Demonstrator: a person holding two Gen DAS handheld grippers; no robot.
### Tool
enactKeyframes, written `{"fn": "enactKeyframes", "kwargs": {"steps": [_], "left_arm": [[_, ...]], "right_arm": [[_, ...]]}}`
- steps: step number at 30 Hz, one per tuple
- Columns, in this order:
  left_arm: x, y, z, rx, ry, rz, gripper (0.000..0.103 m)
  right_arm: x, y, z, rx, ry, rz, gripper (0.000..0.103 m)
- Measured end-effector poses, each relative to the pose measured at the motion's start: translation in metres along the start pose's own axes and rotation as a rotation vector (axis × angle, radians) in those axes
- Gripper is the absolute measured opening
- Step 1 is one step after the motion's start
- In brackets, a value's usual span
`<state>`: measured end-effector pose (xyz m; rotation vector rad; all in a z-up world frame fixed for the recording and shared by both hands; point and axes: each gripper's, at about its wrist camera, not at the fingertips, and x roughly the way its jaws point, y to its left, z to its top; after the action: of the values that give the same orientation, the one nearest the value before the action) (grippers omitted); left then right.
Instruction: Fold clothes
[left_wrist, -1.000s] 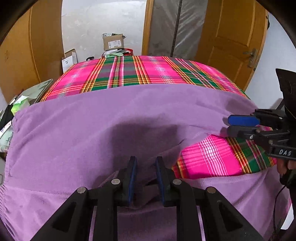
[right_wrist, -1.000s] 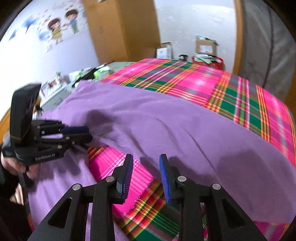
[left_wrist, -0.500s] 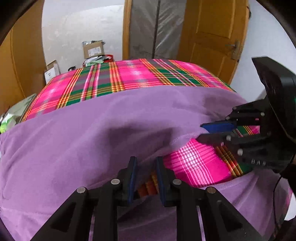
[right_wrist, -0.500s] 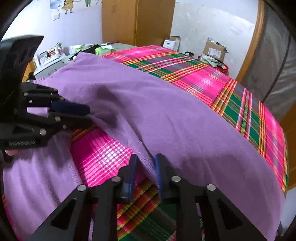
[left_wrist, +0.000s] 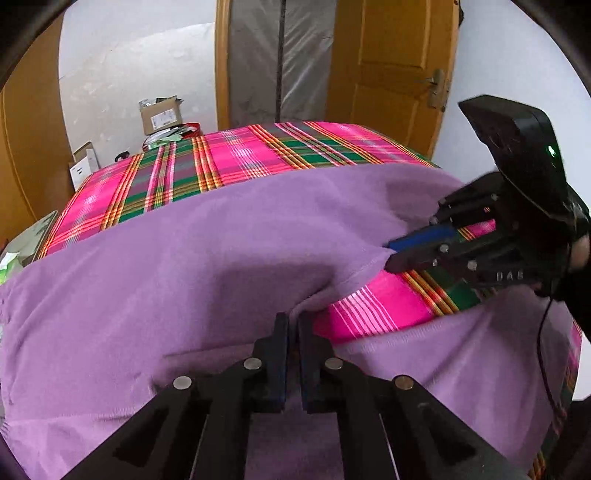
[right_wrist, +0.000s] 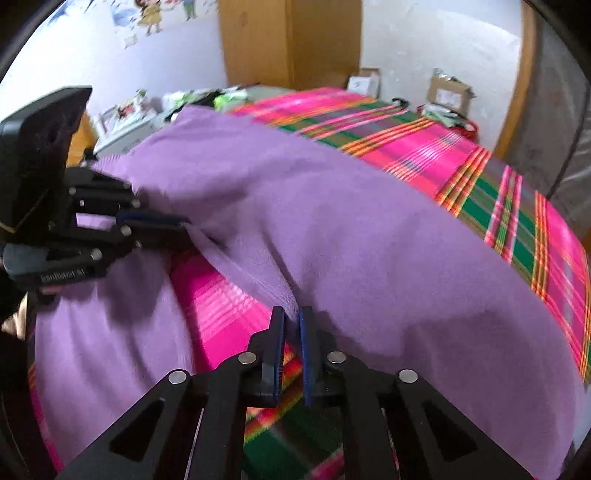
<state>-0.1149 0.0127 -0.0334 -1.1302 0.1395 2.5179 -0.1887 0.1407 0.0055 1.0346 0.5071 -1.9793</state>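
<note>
- The purple garment (left_wrist: 207, 266) lies spread across the plaid bed cover (left_wrist: 236, 158), filling the middle and lower part of both wrist views; a second purple layer (left_wrist: 461, 354) lies under it toward 5 o'clock in the left wrist view.
- A hemmed edge of the garment runs from the centre of the left wrist view out toward 3 o'clock, lifted off the cover so that a pink-and-green wedge of plaid (left_wrist: 388, 302) shows between the raised edge and the lower layer.
- The left gripper (left_wrist: 291, 325) sits at 6 o'clock in its own view, its blue-padded fingers pressed together on a bunched fold of that edge.
- The right gripper (right_wrist: 291, 317) sits at 6 o'clock in its own view, fingers likewise pinched on the hem, with purple cloth puckering upward from the tips.
- In the left wrist view the right gripper (left_wrist: 413, 251) enters from 3 o'clock, its tips on the same edge; in the right wrist view the left gripper (right_wrist: 162, 229) enters from 9 o'clock, gripping the cloth.
- The stretch of hem between the two grippers looks taut and slightly raised.
- Beyond the bed at 12 o'clock in the left wrist view stand a wooden door (left_wrist: 391, 66) and a grey curtain (left_wrist: 277, 59).
- Cardboard boxes (left_wrist: 160, 114) sit on the floor toward 11 o'clock.
- In the right wrist view, cartoon wall stickers (right_wrist: 147, 11) show at 11 o'clock above a cluttered side surface (right_wrist: 125, 114).
</note>
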Motion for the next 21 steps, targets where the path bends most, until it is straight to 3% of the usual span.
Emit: {"fn": "enactKeyframes", "kwargs": {"steps": [3,6,13,18,21], "left_arm": [[-0.002,0.004,-0.001,-0.03,0.009,-0.017,0.005],[-0.013,0.007,0.0,-0.067,-0.014,-0.046,0.005],[-0.038,0.017,0.007,-0.141,-0.093,-0.049,0.005],[-0.032,0.021,0.006,-0.163,-0.069,-0.039,0.005],[-0.031,0.018,0.005,-0.159,-0.059,-0.046,0.005]], "right_arm": [[-0.009,-0.005,-0.001,0.02,-0.024,0.028,0.015],[-0.024,-0.023,0.003,0.079,-0.095,-0.018,0.027],[-0.029,-0.126,-0.004,0.328,-0.109,-0.225,0.029],[-0.023,-0.179,-0.007,0.371,-0.078,-0.28,0.029],[-0.021,-0.203,-0.007,0.361,-0.065,-0.264,0.031]]}}
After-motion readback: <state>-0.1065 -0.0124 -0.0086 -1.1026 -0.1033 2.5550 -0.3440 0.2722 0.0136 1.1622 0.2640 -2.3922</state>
